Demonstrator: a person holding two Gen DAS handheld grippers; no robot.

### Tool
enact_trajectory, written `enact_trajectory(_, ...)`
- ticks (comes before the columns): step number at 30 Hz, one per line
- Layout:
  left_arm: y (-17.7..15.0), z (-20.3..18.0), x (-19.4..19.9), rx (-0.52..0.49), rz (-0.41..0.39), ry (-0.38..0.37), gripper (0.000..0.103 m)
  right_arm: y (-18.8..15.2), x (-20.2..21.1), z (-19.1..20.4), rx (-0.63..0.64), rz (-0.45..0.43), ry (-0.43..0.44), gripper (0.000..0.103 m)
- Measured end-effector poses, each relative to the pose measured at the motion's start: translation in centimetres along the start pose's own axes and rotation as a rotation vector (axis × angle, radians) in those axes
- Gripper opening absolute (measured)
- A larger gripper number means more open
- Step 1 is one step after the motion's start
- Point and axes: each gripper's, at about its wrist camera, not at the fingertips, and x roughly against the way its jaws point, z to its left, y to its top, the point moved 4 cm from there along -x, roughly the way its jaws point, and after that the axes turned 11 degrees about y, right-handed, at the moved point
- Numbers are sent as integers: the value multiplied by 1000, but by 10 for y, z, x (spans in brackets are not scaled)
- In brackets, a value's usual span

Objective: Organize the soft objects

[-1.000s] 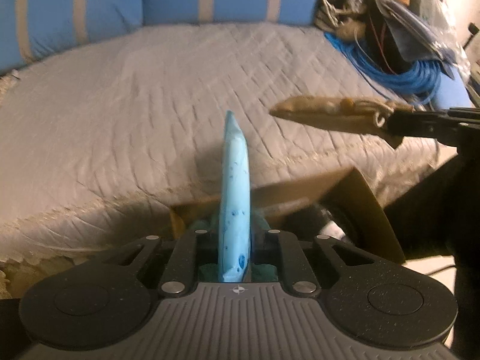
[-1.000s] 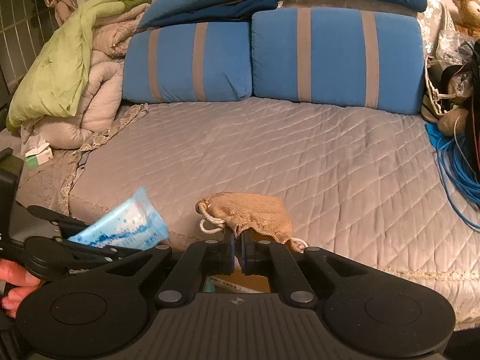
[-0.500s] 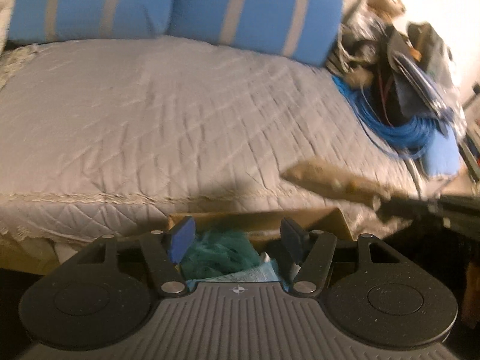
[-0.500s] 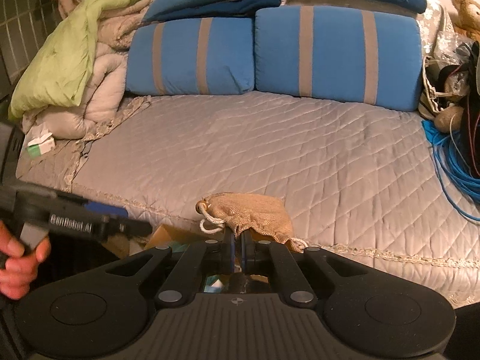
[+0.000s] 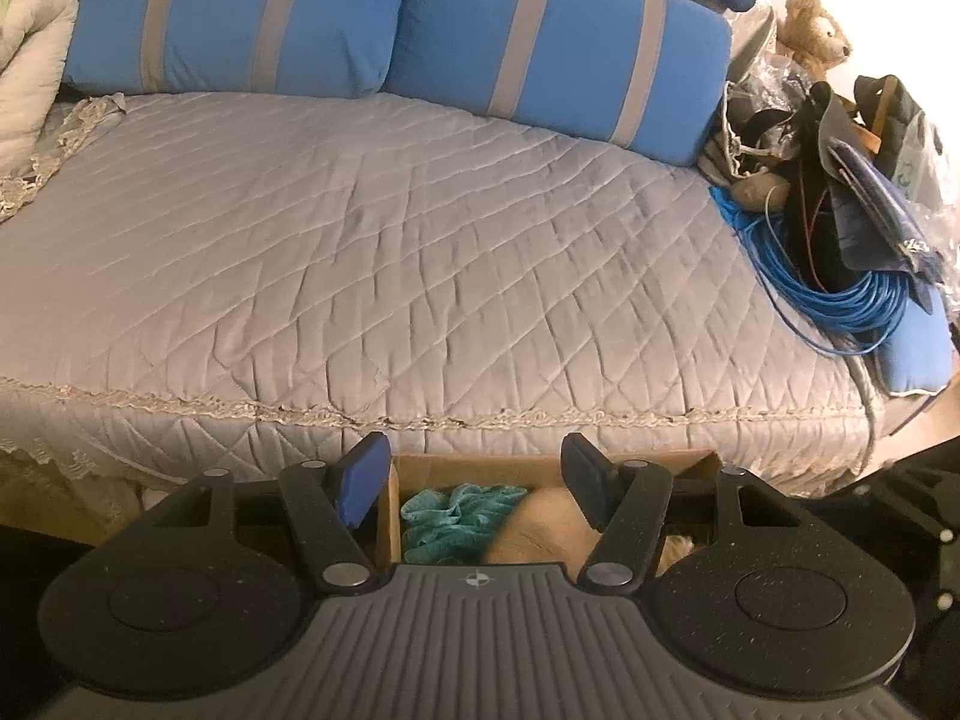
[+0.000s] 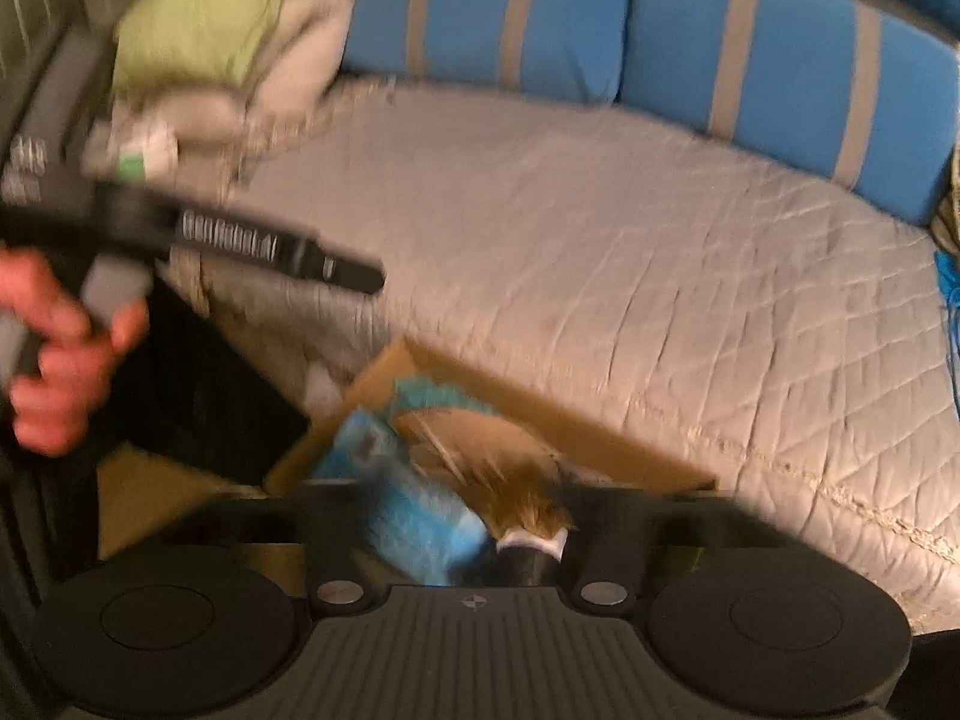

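Burlap pouch (image 6: 480, 450) is dropping into the cardboard box (image 6: 600, 438) (right gripper (image 6: 468, 534) jaws just opening, empty); left gripper (image 5: 474, 480) is gaping, empty; both are needing fresh items next.

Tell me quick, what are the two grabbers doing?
Left gripper: open, holding nothing.
Right gripper: jaws just opened wide, burlap pouch dropped in the cardboard box.

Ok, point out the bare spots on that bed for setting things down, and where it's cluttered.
The grey quilt is bare across its middle, from the striped blue cushions down to its lace-trimmed front edge. The far side is crowded: a coil of blue cable, bags and a teddy bear. The cardboard box below the edge already holds soft things.
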Motion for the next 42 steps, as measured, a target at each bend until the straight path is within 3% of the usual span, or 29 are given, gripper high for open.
enact_trajectory(4,-1,0,-2,-8,8,10,62,-2,-4,3,18,22,-23,103)
enact_trajectory(14,-7,-1,-11,-62,54,81,63,-3,-1,-29,-150,23,-128,103)
enact_trajectory(17,-9,-2,-7,-70,59,87,79,-6,1,-34,-184,32,-161,103)
enact_trajectory(20,-4,-6,1,-92,70,83,85,-8,6,-38,-227,38,-188,103)
enact_trajectory(23,-3,-13,19,-134,55,74,99,-12,8,-40,-259,63,-222,103)
enact_trajectory(26,-9,-20,32,-174,55,80,99,-15,10,-38,-262,103,-259,103)
enact_trajectory(30,-25,-25,34,-193,114,90,100,-21,15,-32,-258,143,-292,103)
enact_trajectory(38,-50,-24,33,-188,174,69,100,-33,21,-23,-259,194,-298,103)
enact_trajectory(42,-57,-24,32,-198,181,95,100,-36,17,-19,-250,212,-288,103)
